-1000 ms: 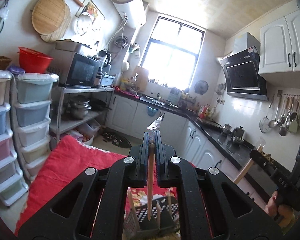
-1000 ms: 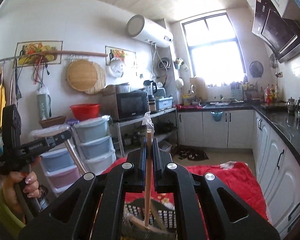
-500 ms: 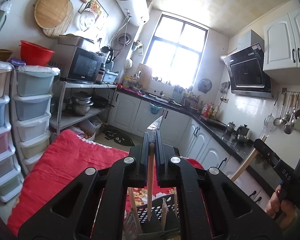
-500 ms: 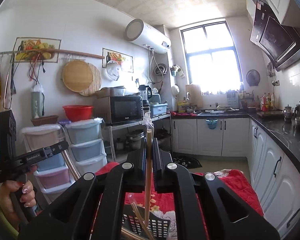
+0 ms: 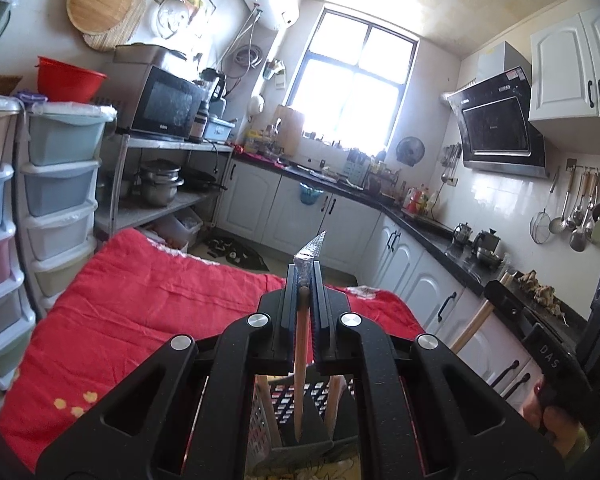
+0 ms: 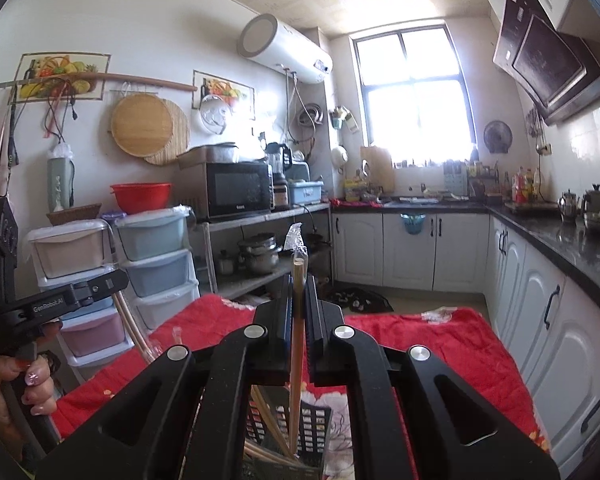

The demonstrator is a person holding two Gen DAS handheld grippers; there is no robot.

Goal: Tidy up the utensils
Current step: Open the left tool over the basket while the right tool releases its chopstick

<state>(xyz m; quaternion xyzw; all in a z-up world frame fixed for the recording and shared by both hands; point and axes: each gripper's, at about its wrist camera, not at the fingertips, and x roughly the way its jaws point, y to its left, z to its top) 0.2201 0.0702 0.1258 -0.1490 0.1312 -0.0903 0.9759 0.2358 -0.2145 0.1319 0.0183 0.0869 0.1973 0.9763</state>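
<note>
My left gripper [image 5: 305, 280] is shut on an upright wooden chopstick [image 5: 301, 360] whose top end carries a scrap of clear wrapper. Its lower tip hangs over a perforated utensil basket [image 5: 286, 404] that holds other chopsticks [image 5: 332, 398]. My right gripper [image 6: 298, 284] is shut on a second wooden chopstick [image 6: 296, 360], also wrapped at the top. That tip reaches down to the same basket [image 6: 314, 424], beside several chopsticks lying in it. Each gripper shows in the other's view: the right gripper [image 5: 500, 292] at the right, the left gripper [image 6: 112, 280] at the left, hands on the handles.
A red quilt [image 5: 140, 300] covers the surface under the basket. Stacked plastic drawers [image 5: 60, 200] stand at its left, a shelf with a microwave [image 5: 164, 104] behind. White cabinets under a black counter [image 6: 560, 240] run along the right and far walls.
Both grippers have sunk with their chopsticks still gripped, and the room has slid upward in both views. The tips now hang lower over the basket.
</note>
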